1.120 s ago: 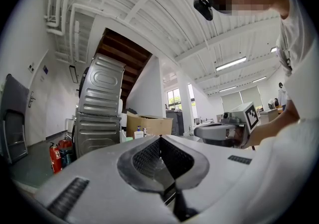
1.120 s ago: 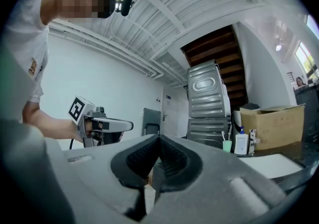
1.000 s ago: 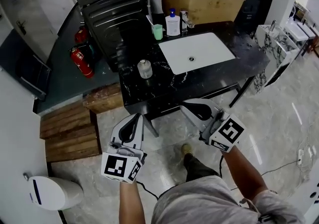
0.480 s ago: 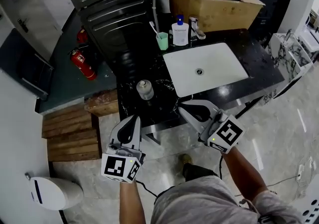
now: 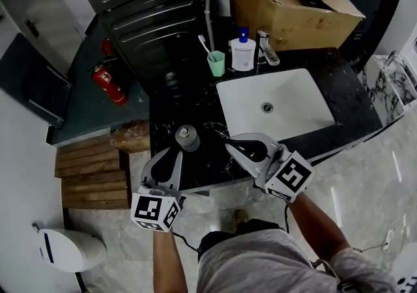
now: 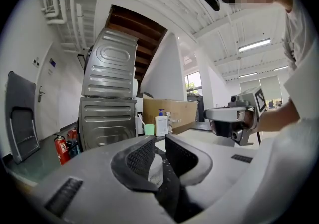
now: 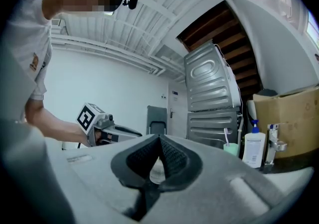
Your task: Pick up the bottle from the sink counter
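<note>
**Insp:** Step in hand?

**Asst:** Approach, pre-grasp. Bottle (image 5: 187,138) stands upright on black counter (image 5: 189,99), just ahead of left claw (image 5: 177,153) tips, not touching. Not yet lifted.

**Insp:** Claw state?

**Asst:** Left claw: jaws opening, gap narrow. Bottle shows thru the gap, beyond the pads, nothing pressed. Right claw (image 5: 229,145): tips together, empty. Bottle sits ahead & to its left.

**Insp:** Nxt move needs?

**Asst:** Judgement only: left jaws must open wider than the bottle body. Then fwd & a little down so pads flank it below the cap, close, lift straight up.

**Insp:** Surroundings?

**Asst:** Sink (image 5: 300,99) ahead-right of right claw. Well ahead of both: green cup (image 5: 216,64) w/ toothbrush, soap dispenser (image 5: 243,54), tap (image 5: 266,49), cardboard box (image 5: 287,8) behind them. Metal appliance (image 5: 140,5) ahead-left of left claw. Fire extinguisher (image 5: 107,83) further left, on floor.

**Insp:** Obstructions?

**Asst:** None btwn left claw & bottle. Risks: right claw is near on the right & could crowd the grasp. A nudge from narrow jaws may tip the bottle.
</note>
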Available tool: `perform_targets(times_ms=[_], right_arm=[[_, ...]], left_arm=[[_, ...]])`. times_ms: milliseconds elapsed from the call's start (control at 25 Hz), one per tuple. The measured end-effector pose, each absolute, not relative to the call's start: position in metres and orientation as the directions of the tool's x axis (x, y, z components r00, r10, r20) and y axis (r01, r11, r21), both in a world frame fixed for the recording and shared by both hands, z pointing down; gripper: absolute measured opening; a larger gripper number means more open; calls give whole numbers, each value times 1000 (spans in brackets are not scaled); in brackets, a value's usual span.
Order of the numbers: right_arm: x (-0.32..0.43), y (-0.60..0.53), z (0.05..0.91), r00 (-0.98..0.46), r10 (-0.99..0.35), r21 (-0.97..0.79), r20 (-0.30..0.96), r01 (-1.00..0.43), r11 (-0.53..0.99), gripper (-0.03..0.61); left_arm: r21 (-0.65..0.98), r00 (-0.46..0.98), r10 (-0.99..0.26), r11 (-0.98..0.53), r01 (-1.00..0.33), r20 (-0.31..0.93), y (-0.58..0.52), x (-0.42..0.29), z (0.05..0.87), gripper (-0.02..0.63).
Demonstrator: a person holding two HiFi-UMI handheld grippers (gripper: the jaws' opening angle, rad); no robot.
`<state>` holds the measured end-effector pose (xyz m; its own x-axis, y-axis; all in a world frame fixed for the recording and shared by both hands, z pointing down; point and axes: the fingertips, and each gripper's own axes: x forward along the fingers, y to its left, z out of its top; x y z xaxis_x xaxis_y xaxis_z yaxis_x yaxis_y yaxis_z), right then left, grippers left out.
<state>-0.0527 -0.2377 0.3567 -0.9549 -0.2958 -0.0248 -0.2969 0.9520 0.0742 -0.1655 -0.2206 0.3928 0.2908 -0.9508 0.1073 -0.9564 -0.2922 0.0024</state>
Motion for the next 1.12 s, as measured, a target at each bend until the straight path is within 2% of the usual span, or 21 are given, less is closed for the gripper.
perform_targets(times_ms=[240,480,640,1120], right_arm=[[-60,-259,359,-957,-290,65,-10,-290,955,0],[-64,-272,364,-947,-320,56,4,-319,946,0],[-67,-277,364,-941,-339,52,10,-338,940,0],[-69,-290,373,-927,-374,36,22,-373,927,0]], left_arm=[[-12,311,-933,-318,-948,180,-254,-170,408,238],[-25,357,-885,-381,-924,299,-281,-164,442,344],[-11,372,-861,-400,-917,347,-293,-166,459,366],[23,427,-775,-472,-881,465,-312,-158,496,376]])
